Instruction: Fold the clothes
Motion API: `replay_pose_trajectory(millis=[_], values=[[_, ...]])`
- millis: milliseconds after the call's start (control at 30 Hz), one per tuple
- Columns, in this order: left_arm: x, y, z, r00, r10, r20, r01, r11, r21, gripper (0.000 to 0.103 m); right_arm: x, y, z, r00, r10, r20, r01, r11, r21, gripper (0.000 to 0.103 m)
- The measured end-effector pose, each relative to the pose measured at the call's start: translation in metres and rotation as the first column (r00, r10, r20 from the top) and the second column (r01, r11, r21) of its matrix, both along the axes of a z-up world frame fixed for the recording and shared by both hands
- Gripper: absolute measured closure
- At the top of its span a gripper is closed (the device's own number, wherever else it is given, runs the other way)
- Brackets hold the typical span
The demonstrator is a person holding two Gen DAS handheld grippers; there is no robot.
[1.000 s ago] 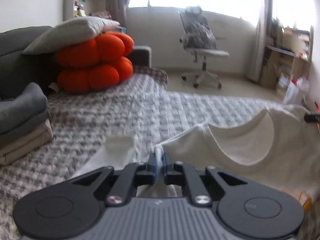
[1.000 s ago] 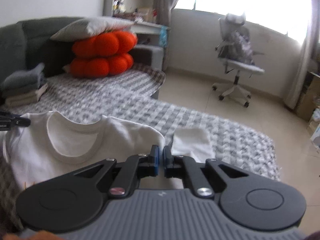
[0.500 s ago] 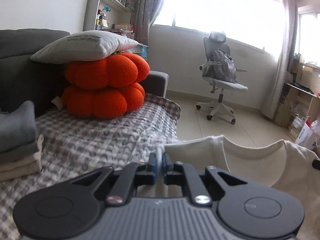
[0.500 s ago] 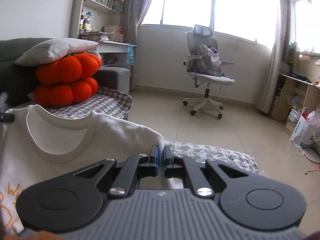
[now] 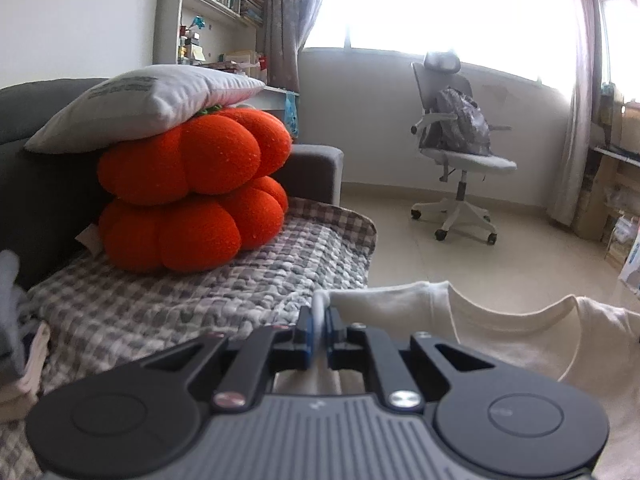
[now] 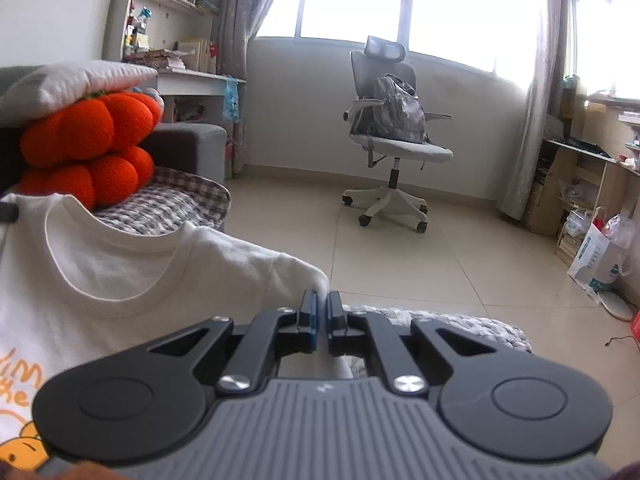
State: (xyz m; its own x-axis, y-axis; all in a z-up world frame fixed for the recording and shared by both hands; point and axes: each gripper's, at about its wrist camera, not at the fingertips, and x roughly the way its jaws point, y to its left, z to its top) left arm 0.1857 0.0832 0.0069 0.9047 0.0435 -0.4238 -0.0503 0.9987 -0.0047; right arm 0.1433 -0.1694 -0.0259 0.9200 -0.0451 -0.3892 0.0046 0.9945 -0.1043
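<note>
Left wrist view: left gripper [image 5: 319,330] pinched on a shoulder of the white T-shirt [image 5: 516,336], held up above the checked blanket [image 5: 168,304]. Right gripper [image 6: 322,320] nipped on the other shoulder; neckline slung between them. Orange pumpkin cushions [image 5: 188,188] stacked behind, office chair [image 6: 390,136] beyond.

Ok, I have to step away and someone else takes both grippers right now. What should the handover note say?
Left gripper: shut on one shoulder of the white T-shirt.
Right gripper: shut on the other shoulder.
The T-shirt hangs stretched between them, neckline up, above the checked blanket; its print faces the right camera.
Folded clothes sit stacked at the left edge of the blanket.
Done: shirt picked up by both shoulders.
Left: lay it flat on the blanket, fold it, probably add it to the stack.
</note>
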Motion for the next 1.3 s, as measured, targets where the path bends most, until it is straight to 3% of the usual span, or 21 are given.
replay_pose_trajectory(millis=[400, 733, 800, 833, 867, 933, 1000, 1033, 1300], values=[[0.071, -0.009, -0.045, 0.993, 0.021, -0.113, -0.016, 0.999, 0.046, 0.097, 0.053, 0.008, -0.033, 0.994, -0.021, -0.107, 0.013, 0.998, -0.068, 0.099], [0.086, -0.012, -0.065, 0.982, 0.028, -0.186, -0.015, 0.998, 0.069, 0.093, 0.071, 0.009, -0.044, 0.974, -0.025, -0.227, 0.010, 0.998, -0.066, 0.098], [0.083, -0.008, -0.061, 0.982, 0.026, -0.187, -0.021, 0.999, 0.029, 0.081, 0.069, 0.010, -0.039, 0.975, -0.025, -0.222, 0.010, 0.998, -0.066, 0.095], [0.082, -0.005, -0.059, 0.981, 0.026, -0.192, -0.026, 1.000, 0.002, 0.061, 0.067, 0.010, -0.036, 0.975, -0.025, -0.220, 0.010, 0.998, -0.066, 0.089], [0.080, -0.001, -0.058, 0.980, 0.023, -0.199, -0.029, 0.999, -0.029, 0.052, 0.065, 0.010, -0.034, 0.976, -0.025, -0.217, 0.011, 0.998, -0.065, 0.088], [0.075, 0.007, -0.056, 0.978, 0.015, -0.207, -0.033, 0.996, -0.081, 0.052, 0.062, 0.011, -0.028, 0.977, -0.024, -0.211, 0.011, 0.998, -0.064, 0.087], [0.069, 0.012, -0.053, 0.977, 0.024, -0.214, -0.046, 0.994, -0.100, 0.052, 0.059, 0.011, -0.023, 0.978, -0.024, -0.206, 0.011, 0.998, -0.063, 0.068], [0.065, 0.014, -0.052, 0.976, 0.025, -0.214, -0.049, 0.993, -0.107, 0.051, 0.057, 0.011, -0.020, 0.979, -0.024, -0.203, 0.012, 0.998, -0.062, 0.052], [0.023, 0.017, -0.034, 0.979, -0.001, -0.206, -0.019, 0.995, -0.097, 0.048, 0.027, 0.015, 0.005, 0.986, 0.002, -0.170, -0.009, 0.999, -0.041, 0.050]])
